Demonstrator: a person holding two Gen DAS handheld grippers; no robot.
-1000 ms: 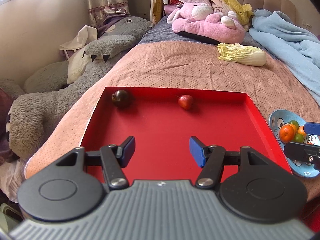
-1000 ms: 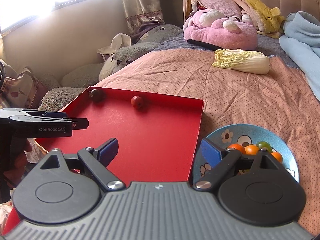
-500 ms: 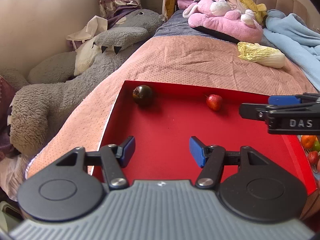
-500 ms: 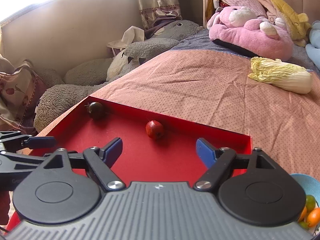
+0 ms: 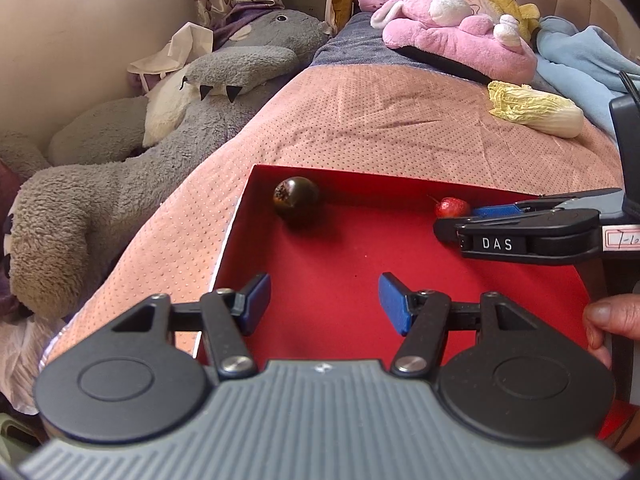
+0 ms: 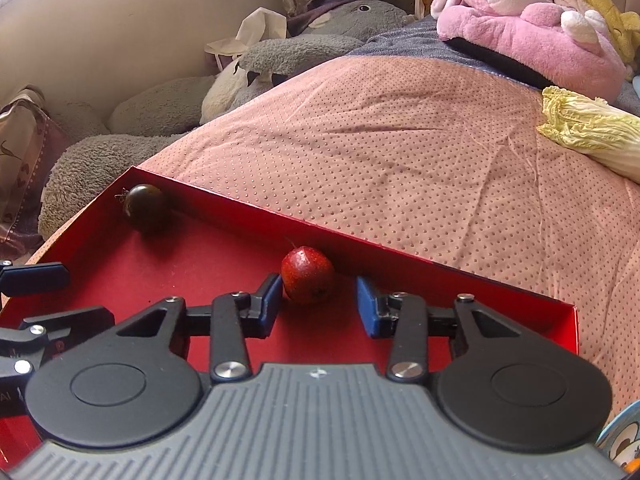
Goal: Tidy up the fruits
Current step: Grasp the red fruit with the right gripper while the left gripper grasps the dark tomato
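A red tray (image 5: 340,248) lies on the pink bedspread. A dark round fruit (image 5: 296,198) (image 6: 145,204) sits in its far left corner. A small red fruit (image 5: 450,208) (image 6: 307,280) rests against the far wall. My right gripper (image 6: 318,286) is low around the red fruit and its jaws are closing. The left pad (image 6: 270,296) is at the fruit's side, while the right pad (image 6: 366,306) stands a gap away. My left gripper (image 5: 324,302) hovers open over the tray's near part with nothing between its fingers. The right gripper (image 5: 456,220) reaches in from the right.
A napa cabbage (image 5: 536,110) lies on the bed beyond the tray, with a pink plush (image 5: 456,36) and a blue blanket (image 5: 580,56) farther back. A big grey plush (image 5: 160,128) lines the bed's left side. A blue plate's rim (image 6: 620,440) shows at bottom right.
My right gripper swung left from over the blue plate, came down over the tray to the red fruit, and its jaws narrowed. The left gripper crept a little left and lower.
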